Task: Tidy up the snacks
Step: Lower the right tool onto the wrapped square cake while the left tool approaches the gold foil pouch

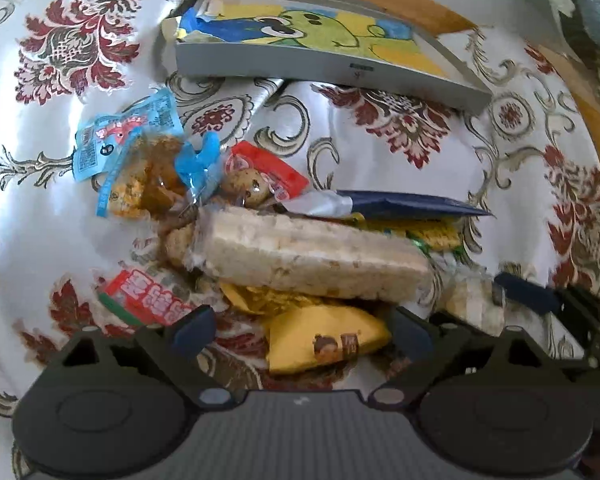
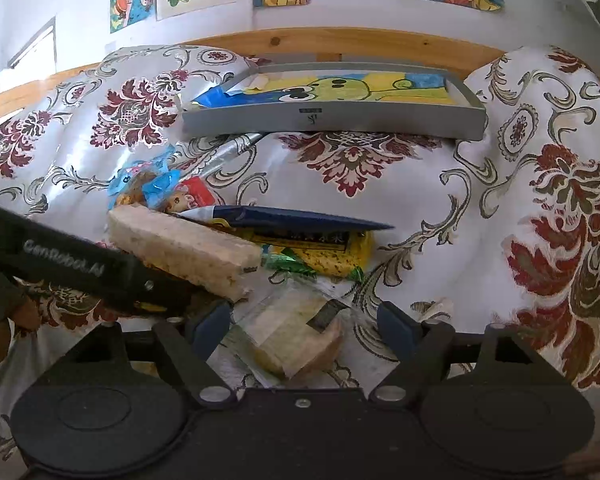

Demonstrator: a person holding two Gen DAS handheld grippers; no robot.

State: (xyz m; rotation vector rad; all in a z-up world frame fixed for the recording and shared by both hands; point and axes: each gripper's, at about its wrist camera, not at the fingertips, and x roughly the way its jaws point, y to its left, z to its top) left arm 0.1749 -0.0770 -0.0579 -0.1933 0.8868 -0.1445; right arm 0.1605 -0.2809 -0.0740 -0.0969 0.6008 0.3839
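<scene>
A heap of snacks lies on the floral cloth. Biggest is a long rice cracker pack (image 1: 300, 256) (image 2: 184, 248). Beneath it sits a yellow packet (image 1: 324, 336), which lies between the spread fingers of my left gripper (image 1: 302, 330), open. Behind lie blue packets (image 1: 120, 148), a red packet (image 1: 268, 172) and a dark blue pouch (image 1: 412, 204) (image 2: 300, 220). My right gripper (image 2: 304, 324) is open around a clear-wrapped pale snack (image 2: 296, 340). A grey tray (image 1: 320, 64) (image 2: 332, 120) with a cartoon picture stands behind the heap.
The left gripper's black body (image 2: 72, 268) crosses the left of the right wrist view. A yellow printed bag (image 2: 324, 248) lies under the dark blue pouch. A wooden rail (image 2: 340, 44) borders the far side, with drawings on the wall above.
</scene>
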